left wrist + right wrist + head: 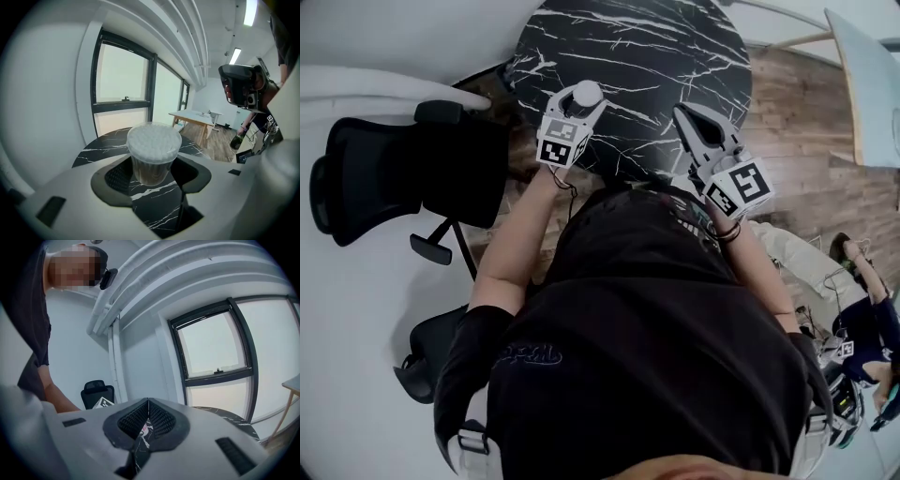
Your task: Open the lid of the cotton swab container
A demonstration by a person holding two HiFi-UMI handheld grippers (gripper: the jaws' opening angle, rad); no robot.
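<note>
The cotton swab container (153,152) is a small clear round tub packed with white-tipped swabs, and its clear lid sits on top. My left gripper (151,174) is shut on the tub's sides and holds it upright, clear of the black marble table (105,143). In the head view the container (585,94) shows at the tip of the left gripper (578,105), over the table's near edge. My right gripper (688,116) is to the right of it, apart from the tub. Its jaws are shut with nothing between them, as the right gripper (148,405) view shows.
The round black marble table (656,56) lies ahead. A black office chair (389,169) stands at the left. A light wooden table (199,117) stands farther back in the room. Another person (867,328) sits on the floor at the right.
</note>
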